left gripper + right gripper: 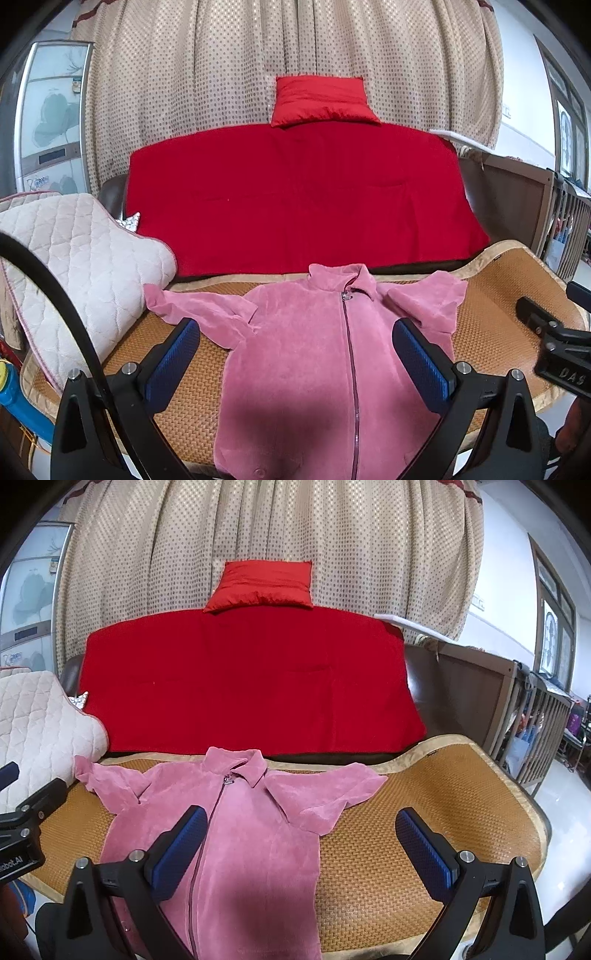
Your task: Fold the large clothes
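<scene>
Left tool (295, 354) hangs wide and empty right over the jacket (314, 362), whose zip runs straight from 6 o'clock up to the collar at 12, so the long axis lies along this tool's line of sight. Right tool (301, 843), just as wide and holding nothing, sits off to the side: the jacket body lies toward its 10 o'clock on the mat (424, 830), with the near sleeve (332, 790) stretching across at about 12. Each sleeve looks closest to its own side's tool, so I'd expect the sleeves folded in first.
</scene>
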The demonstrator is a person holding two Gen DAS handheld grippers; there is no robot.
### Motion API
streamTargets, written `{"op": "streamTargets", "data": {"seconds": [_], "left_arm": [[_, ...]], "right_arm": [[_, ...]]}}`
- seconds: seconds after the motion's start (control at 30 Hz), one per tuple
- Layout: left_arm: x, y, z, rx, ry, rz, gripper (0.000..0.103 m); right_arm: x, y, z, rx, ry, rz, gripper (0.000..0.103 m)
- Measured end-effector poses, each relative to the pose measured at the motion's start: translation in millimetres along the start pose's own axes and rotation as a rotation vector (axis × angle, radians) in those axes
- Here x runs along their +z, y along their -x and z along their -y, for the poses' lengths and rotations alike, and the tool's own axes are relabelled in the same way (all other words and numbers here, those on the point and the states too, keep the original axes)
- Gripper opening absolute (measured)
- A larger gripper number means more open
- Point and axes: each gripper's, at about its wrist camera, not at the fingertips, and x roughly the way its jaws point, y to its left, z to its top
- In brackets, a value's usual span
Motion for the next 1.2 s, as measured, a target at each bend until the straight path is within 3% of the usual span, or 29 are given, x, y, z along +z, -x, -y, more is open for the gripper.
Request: {"op": "streamTargets", "data": {"seconds": [0.07, 0.2, 0.3, 0.43, 0.67, 0.83, 0.97, 1.2], "left_arm": [[-5.3, -18.3, 1.4, 0.001, -0.002, -0.032, 0.103], [-22.2, -79.6, 0.3, -0.009, 0.0, -0.15, 0.103], [-38.0, -127.5, -1.5, 0.006, 0.008, -0.248, 0.103], [-53.2, -177.3, -6.0, 0.038, 0.038, -0.317, 0.103], [-64.4, -234.2, -4.3, 0.049, 0.079, -0.37, 0.103], [-67.3, -251.8, 0.5, 0.026, 0.081, -0.391, 0.103], [-60.8, -254.0, 2.2, 0.033, 0.075, -0.357, 0.103], [-51.2, -254.2, 3.3, 0.014, 0.081, -0.319, 0.103]], "right_arm": [[-4.4, -14.7, 13.6, 0.043, -0.03, -0.008, 0.103], [-14.2, -61.6, 53.7, 0.042, -0.117, -0.081, 0.103], [-23.4, -112.2, 96.2, 0.062, -0.221, -0.145, 0.103], [-39.3, -188.4, 158.9, 0.158, -0.439, -0.233, 0.103], [-51.2, -287.7, 206.9, 0.214, -0.675, -0.271, 0.101], [-53.1, -341.0, 221.8, 0.234, -0.771, -0.306, 0.08], [-57.6, -370.0, 235.1, 0.219, -0.852, -0.315, 0.079], [-54.1, -407.8, 243.2, 0.188, -0.875, -0.324, 0.067]]}}
